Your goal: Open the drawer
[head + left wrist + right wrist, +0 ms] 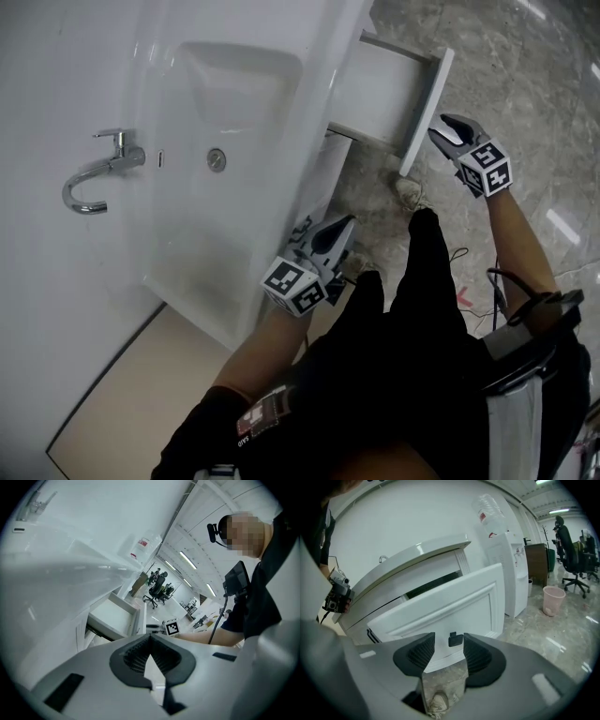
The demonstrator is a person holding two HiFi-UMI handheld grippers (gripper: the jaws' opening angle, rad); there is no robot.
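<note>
Nearest, the left gripper (343, 227) hangs by the person's leg, its fingers closed together on nothing. Farther out, the right gripper (448, 129) is at the white drawer (384, 89), which stands pulled out from the vanity below the sink (234, 66). The right fingers are spread either side of the small dark handle (456, 639) without pressing it. Unheld, the drawer might roll back shut.

Bright, even light from ceiling strips (187, 559); fisheye views darken at edges
</note>
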